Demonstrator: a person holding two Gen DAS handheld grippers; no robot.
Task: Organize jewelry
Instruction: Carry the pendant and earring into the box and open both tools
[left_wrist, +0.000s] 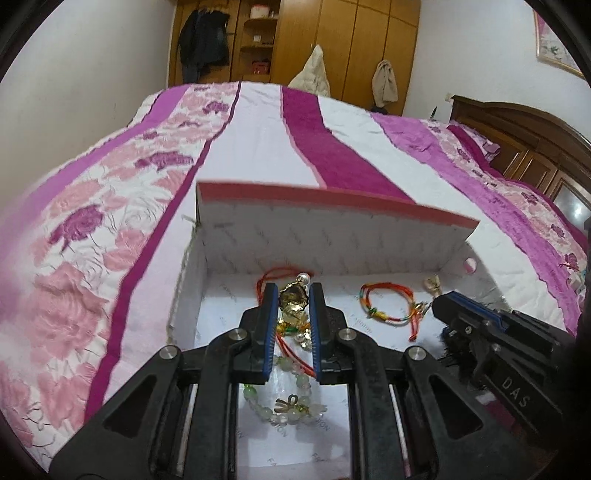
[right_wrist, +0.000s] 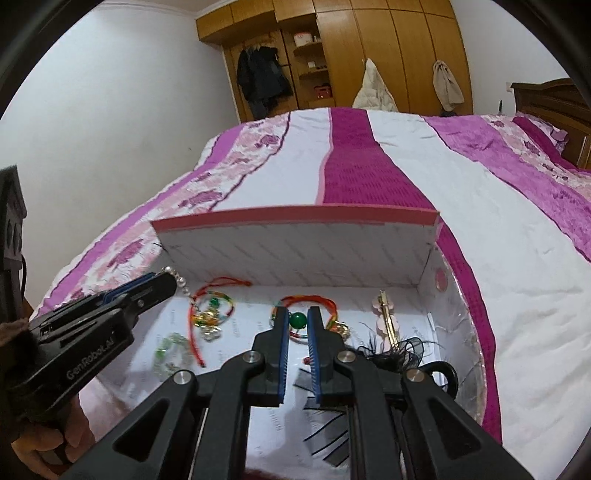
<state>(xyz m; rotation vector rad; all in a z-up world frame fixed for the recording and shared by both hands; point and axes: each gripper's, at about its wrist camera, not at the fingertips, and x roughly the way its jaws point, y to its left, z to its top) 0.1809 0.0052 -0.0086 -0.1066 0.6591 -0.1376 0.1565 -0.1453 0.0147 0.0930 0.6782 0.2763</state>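
A white box with a pink-edged lid (left_wrist: 332, 199) lies open on the bed, also in the right wrist view (right_wrist: 295, 221). My left gripper (left_wrist: 293, 291) is shut on a gold charm with pearls (left_wrist: 293, 302) on a red cord, inside the box. A pale green bead bracelet (left_wrist: 284, 402) lies below it. A multicolour cord bracelet (left_wrist: 388, 306) lies to the right. My right gripper (right_wrist: 298, 314) is shut on a green bead (right_wrist: 297, 320) of a cord bracelet (right_wrist: 306, 301). A gold hair clip (right_wrist: 388, 317) and black feather piece (right_wrist: 399, 350) lie right of it.
The box sits on a pink, purple and white quilt (left_wrist: 258, 147). A wooden headboard (left_wrist: 524, 140) is at the right and a wooden wardrobe (right_wrist: 369, 48) with hanging clothes stands behind the bed. A clear-green bracelet (right_wrist: 173, 350) lies at the box's left.
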